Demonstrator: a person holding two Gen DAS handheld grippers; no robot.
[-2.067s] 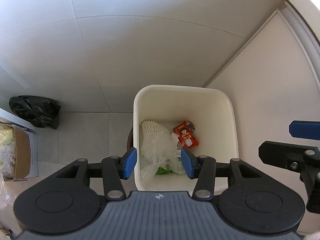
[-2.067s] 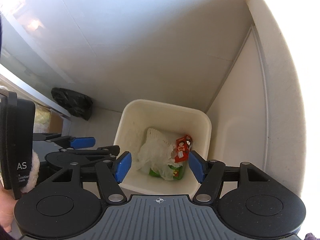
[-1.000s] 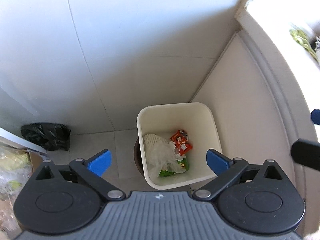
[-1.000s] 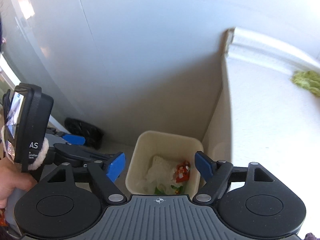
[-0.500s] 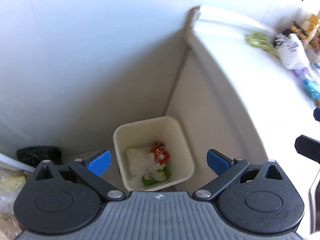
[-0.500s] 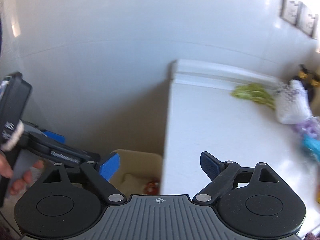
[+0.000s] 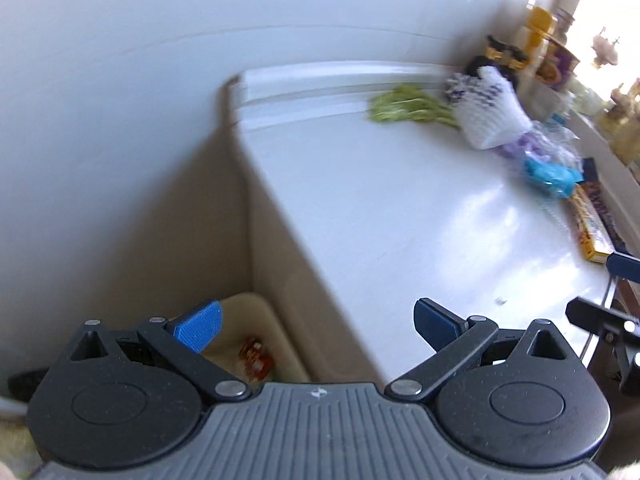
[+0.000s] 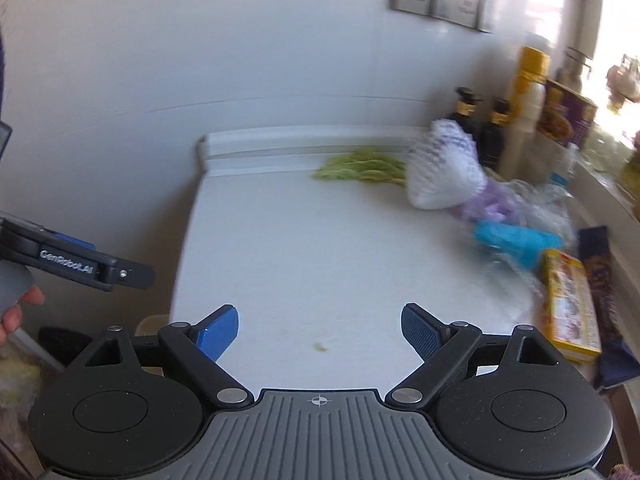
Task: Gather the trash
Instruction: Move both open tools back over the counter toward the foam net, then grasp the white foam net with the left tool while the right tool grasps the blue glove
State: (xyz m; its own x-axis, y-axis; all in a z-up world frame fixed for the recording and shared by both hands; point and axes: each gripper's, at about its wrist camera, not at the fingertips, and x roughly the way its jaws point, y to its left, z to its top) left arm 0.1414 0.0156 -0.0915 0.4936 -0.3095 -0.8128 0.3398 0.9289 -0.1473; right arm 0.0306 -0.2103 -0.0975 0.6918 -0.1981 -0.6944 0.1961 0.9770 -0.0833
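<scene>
My left gripper [image 7: 316, 326] is open and empty, over the left edge of a white counter [image 7: 400, 220]. Below it stands the cream trash bin [image 7: 250, 305], with a red wrapper [image 7: 256, 360] inside. My right gripper [image 8: 320, 332] is wide open above the counter [image 8: 300, 260], nothing between its pads. Far along the counter lie green stalks [image 8: 360, 168], a white foam net [image 8: 444, 172], purple plastic [image 8: 492, 200], a blue wrapper [image 8: 516, 240] and a yellow box [image 8: 568, 304]. A tiny green scrap [image 8: 320, 347] lies just ahead of the right gripper.
Dark bottles [image 8: 468, 120] and a yellow-capped bottle [image 8: 528, 92] stand against the back wall at the right. A dark purple packet [image 8: 600, 272] lies beside the yellow box. A hand [image 8: 16, 308] holds the left gripper [image 8: 80, 264] at the left.
Both grippers have risen and swung right, from looking down into the bin to looking across the counter. The bin has slid to the lower left of both views. Both jaws stand wider.
</scene>
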